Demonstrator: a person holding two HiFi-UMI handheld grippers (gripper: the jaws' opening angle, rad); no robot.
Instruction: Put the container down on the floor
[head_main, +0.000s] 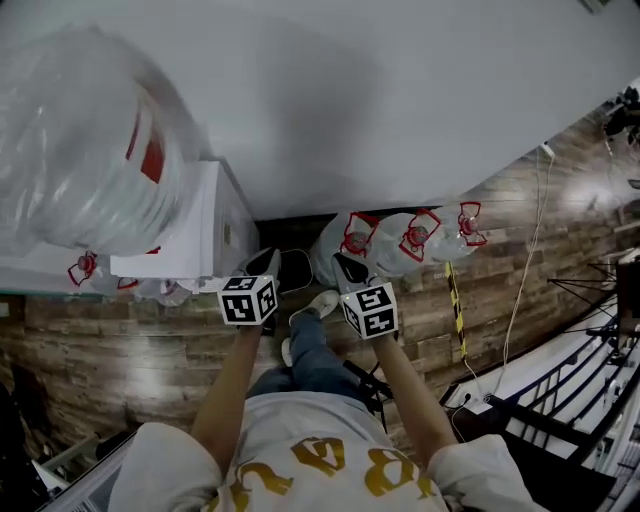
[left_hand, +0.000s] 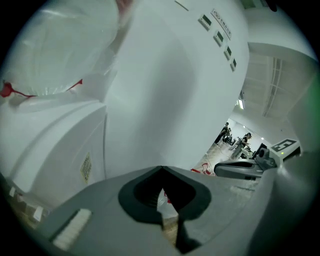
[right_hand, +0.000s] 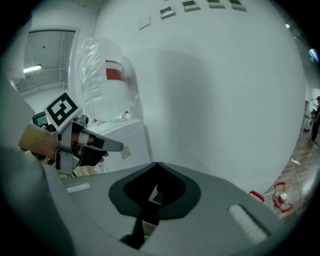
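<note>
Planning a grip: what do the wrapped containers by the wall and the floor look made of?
Containers: clear plastic, seemingly bagged in thin glossy film, judging by the crinkled sheen; red caps look hard plastic. Floor: brown planks with grain and seams, matt; wood or laminate, unclear.

Grey left tongs (left_hand: 161, 170), right tongs (right_hand: 156, 165); white gold-lettered T-shirt (head_main: 300, 440).

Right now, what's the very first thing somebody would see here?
The huge clear jug wrapped in plastic, standing on a white cabinet at upper left. Next, more wrapped jugs with red tops on the wooden floor along the wall, just beyond the shut, empty left gripper and right gripper.
</note>
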